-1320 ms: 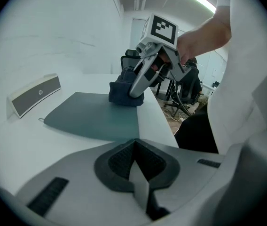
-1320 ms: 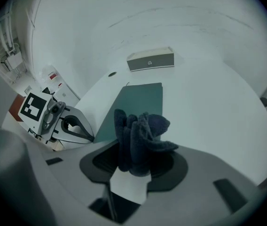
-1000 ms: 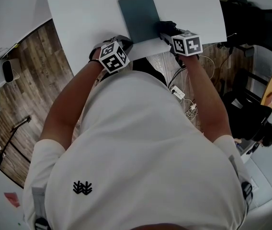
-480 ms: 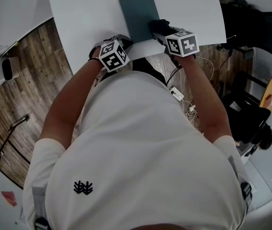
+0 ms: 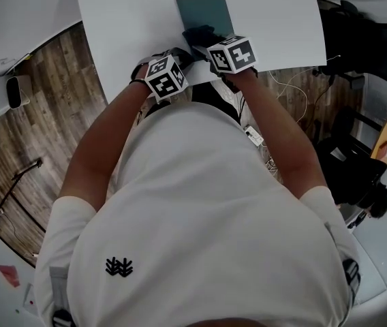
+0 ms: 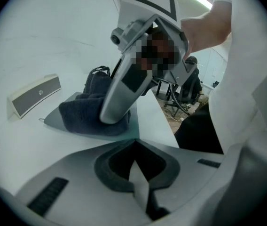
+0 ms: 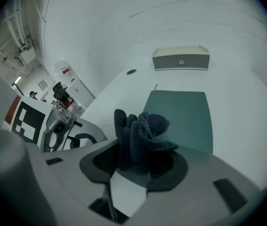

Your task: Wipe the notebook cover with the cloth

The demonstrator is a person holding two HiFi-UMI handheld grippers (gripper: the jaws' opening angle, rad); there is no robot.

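We are looking at the notebook (image 7: 180, 119) first: one teal, closed notebook, lying flat on the white table (image 5: 125, 26), close to the edge nearest the person. It is looking thin and light with a smooth cover, so we are judging it likely to skate on that slick tabletop under a hard wipe. The near corner or near edge would be the place to pin it, leaving the rest of the cover free.

The cloth (image 7: 140, 135) is sitting on the near part of that cover. It is one dark blue, fluffy wad, soft and bunched into folds. It should be giving easily under pressure and dragging without scratching, and a pinch on the gathered bunch is holding it well enough.

The right gripper (image 7: 136, 166) is doing that pinching, with its jaws clamped tight on the lower folds while the rest of the wad is standing up ahead of them. In the left gripper view its silver finger is bearing down into the cloth on the cover.

The left gripper (image 6: 134, 147) is carrying nothing. Its jaws are drawn together with no gap, and the tips are resting right at the notebook's near corner. We cannot tell whether they are pressing the cover or just the table.

Farther out, one pale oblong box (image 7: 180, 59) is sitting beyond the notebook, well apart from it.

So we are counting one notebook, one cloth, two grippers and one box.
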